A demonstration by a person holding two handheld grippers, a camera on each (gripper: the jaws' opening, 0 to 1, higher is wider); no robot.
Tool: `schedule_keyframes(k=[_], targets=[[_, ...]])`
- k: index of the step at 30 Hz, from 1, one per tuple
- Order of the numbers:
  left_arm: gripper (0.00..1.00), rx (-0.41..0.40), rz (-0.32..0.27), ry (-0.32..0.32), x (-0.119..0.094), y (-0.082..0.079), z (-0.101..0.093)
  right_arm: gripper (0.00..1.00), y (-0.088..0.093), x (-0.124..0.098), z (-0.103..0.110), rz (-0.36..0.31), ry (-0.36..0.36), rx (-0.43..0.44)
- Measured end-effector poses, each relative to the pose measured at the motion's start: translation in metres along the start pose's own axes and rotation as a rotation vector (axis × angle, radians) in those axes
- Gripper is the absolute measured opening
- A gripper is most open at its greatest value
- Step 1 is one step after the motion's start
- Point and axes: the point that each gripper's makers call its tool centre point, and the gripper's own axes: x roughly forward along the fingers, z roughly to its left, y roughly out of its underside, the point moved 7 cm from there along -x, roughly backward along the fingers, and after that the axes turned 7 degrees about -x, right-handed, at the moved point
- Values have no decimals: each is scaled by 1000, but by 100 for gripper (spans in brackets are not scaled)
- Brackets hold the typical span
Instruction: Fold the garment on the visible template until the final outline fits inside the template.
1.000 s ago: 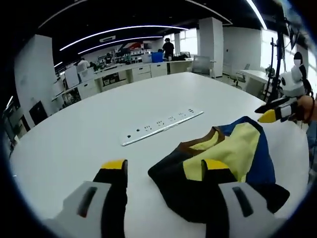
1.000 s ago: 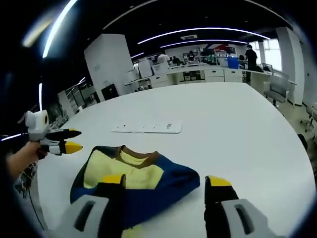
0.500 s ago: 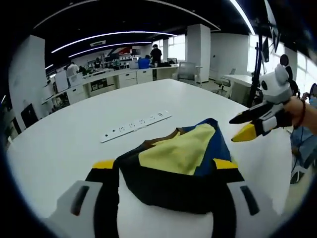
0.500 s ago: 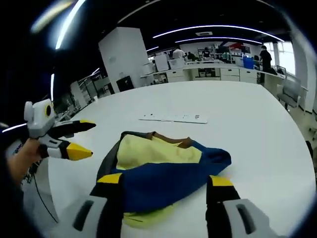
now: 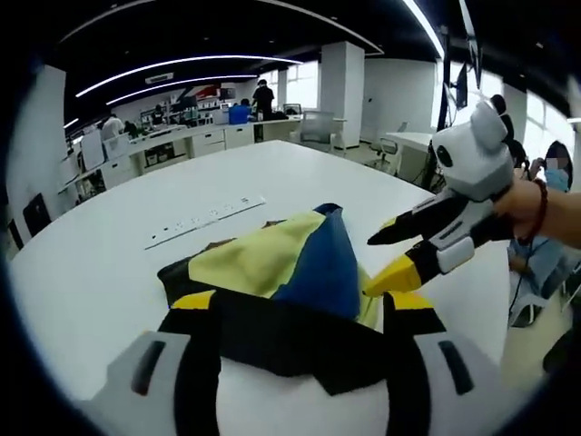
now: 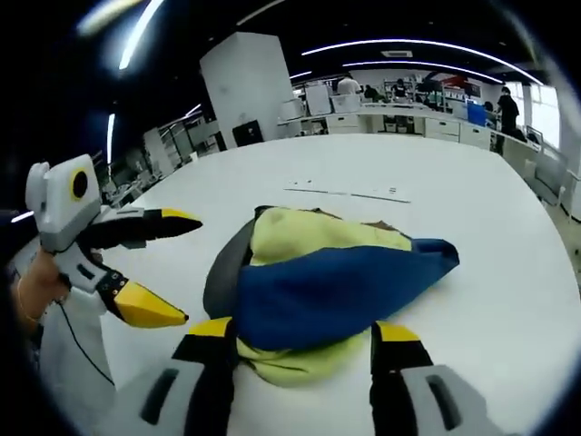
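The garment (image 5: pixel 281 272) lies in a bunched heap on the big white table (image 5: pixel 100 263). It is yellow and blue, with black parts and a brown collar. No folding outline can be seen on the table, so it is hard to tell where the heap should end up.

The left gripper (image 5: pixel 300 309) is low over the near edge of the garment. Its two jaws stand wide apart, one on each side of the black cloth, and hold nothing. The right gripper (image 6: pixel 300 338) is at the other side of the heap. Its jaws are apart too, with the blue and yellow cloth between them, not pinched.

This looks like the start of a fold: both grippers are set at the cloth but have not grabbed it yet. Next, each one probably needs to close on one edge, not a thick lump. Then the cloth has to be spread flat before it can be folded neatly.

A long white power strip (image 5: pixel 204 218) lies on the table just past the garment. It could get in the way if the cloth is spread toward it. The grippers are near each other, so they might bump. Far behind the table are desks, and people (image 5: pixel 263 91) stand there.
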Motion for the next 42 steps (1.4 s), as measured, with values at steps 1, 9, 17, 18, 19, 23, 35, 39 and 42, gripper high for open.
schedule_keyframes(k=[1, 9, 17, 18, 19, 23, 35, 39, 42], targets=[[68, -5, 6, 1, 1, 3, -3, 56, 3, 1, 2, 5, 0, 2], [56, -80, 40, -7, 9, 22, -22, 39, 17, 7, 11, 14, -11, 19], [46, -82, 54, -3, 8, 38, -42, 28, 23, 18, 10, 8, -8, 75], [45, -83, 60, -8, 8, 40, -42, 27, 24, 19, 11, 12, -16, 79], [43, -87, 67, -14, 9, 42, -43, 26, 24, 21, 13, 17, -23, 84], [36, -76, 81, -13, 16, 52, -48, 22, 24, 27, 17, 23, -31, 99], [0, -121, 108, -56, 21, 64, -37, 1, 23, 33, 13, 4, 18, 97], [0, -140, 92, -52, 16, 62, -34, 0, 22, 30, 13, -10, 19, 94], [0, -147, 84, -58, 9, 61, -30, 0, 20, 24, 13, -18, 16, 88]])
